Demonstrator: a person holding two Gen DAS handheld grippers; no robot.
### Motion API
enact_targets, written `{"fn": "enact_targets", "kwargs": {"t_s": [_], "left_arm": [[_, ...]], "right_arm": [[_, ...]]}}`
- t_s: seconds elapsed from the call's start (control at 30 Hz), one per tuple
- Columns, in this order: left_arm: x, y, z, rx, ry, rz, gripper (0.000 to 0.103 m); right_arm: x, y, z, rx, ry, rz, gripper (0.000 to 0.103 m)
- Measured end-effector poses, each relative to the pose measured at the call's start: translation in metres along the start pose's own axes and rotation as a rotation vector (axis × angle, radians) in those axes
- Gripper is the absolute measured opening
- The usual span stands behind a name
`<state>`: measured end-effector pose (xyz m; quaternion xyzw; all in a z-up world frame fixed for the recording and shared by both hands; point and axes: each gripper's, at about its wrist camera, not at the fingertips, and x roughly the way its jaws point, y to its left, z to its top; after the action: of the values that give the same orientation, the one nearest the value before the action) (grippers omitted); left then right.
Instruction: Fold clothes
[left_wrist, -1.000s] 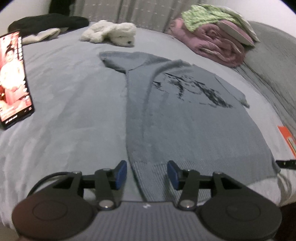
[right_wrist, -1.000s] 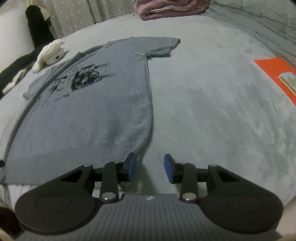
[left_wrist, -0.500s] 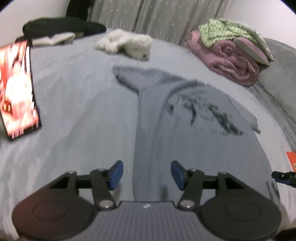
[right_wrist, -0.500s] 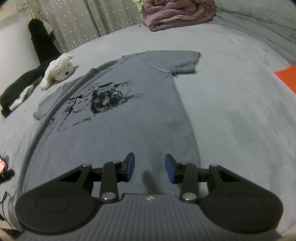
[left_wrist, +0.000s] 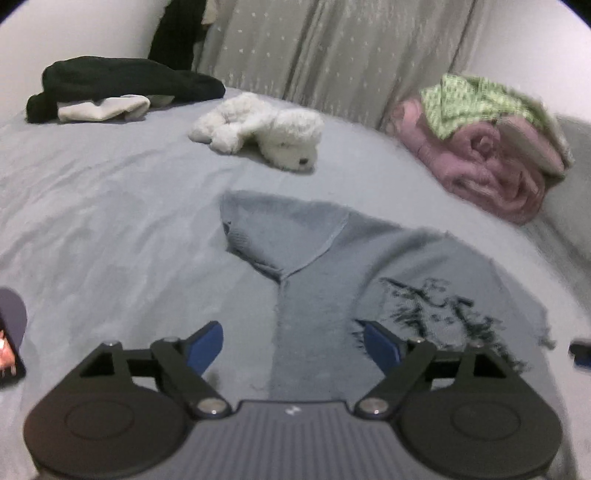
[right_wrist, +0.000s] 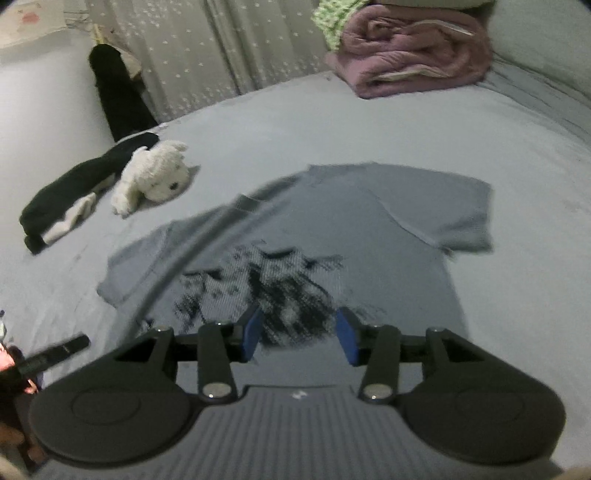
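A grey T-shirt (left_wrist: 317, 295) (right_wrist: 332, 221) with a black print lies flat, front up, on the grey bed. My left gripper (left_wrist: 291, 347) hovers over the shirt's left side seam below its sleeve (left_wrist: 273, 232); its jaws are opening wide and hold nothing. My right gripper (right_wrist: 299, 334) hangs above the black print (right_wrist: 280, 291) in the middle of the chest; its jaws are opening too, with nothing between the blue pads. The shirt's other sleeve (right_wrist: 450, 210) lies spread out to the right.
A white plush toy (left_wrist: 258, 129) (right_wrist: 151, 177) and a dark garment pile (left_wrist: 110, 85) lie at the far left of the bed. A rolled pink blanket (left_wrist: 491, 173) (right_wrist: 413, 51) with green cloth sits far right. A curtain (left_wrist: 332, 48) hangs behind.
Both grippers have travelled from the shirt's hem up over the shirt towards its sleeves and chest. Both sets of jaws have spread wider, the left much more.
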<state>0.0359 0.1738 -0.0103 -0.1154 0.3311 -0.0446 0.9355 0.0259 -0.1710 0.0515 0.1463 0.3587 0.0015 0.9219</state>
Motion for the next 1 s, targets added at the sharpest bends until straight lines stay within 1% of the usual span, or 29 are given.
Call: {"fn": "enact_targets", "kwargs": {"t_s": [0.07,0.13,0.23,0.37,0.5,0.6,0.7,0.8,0.9,1.0], "left_arm": [[0.005,0.004,0.004,-0.008,-0.002,0.020,0.085],[0.012,0.009,0.007,-0.040,0.019,0.027,0.085],[0.025,0.012,0.012,-0.071,0.042,0.035,0.085],[0.036,0.011,0.018,-0.060,0.036,0.064,0.085],[0.046,0.014,0.020,-0.056,0.034,0.073,0.085],[0.052,0.018,0.022,-0.055,0.024,0.079,0.085],[0.056,0.025,0.024,-0.062,0.022,0.086,0.085],[0.051,0.035,0.023,-0.082,0.027,0.083,0.085],[0.047,0.042,0.025,-0.073,-0.019,0.125,0.085],[0.058,0.042,0.041,-0.073,-0.038,0.190,0.085]], "right_arm": [[0.024,0.013,0.009,-0.006,-0.013,0.024,0.049],[0.048,0.026,0.017,-0.004,-0.025,0.053,0.049],[0.091,0.045,0.030,0.031,-0.022,0.126,0.049],[0.136,0.066,0.043,0.057,-0.017,0.188,0.049],[0.167,0.075,0.047,0.060,-0.025,0.225,0.049],[0.185,0.071,0.039,0.085,-0.016,0.262,0.049],[0.202,0.062,0.024,0.124,0.030,0.313,0.049],[0.199,0.062,0.023,0.064,0.024,0.315,0.049],[0.192,0.060,0.024,0.010,0.011,0.303,0.050],[0.194,0.048,0.027,0.078,0.033,0.347,0.050]]}}
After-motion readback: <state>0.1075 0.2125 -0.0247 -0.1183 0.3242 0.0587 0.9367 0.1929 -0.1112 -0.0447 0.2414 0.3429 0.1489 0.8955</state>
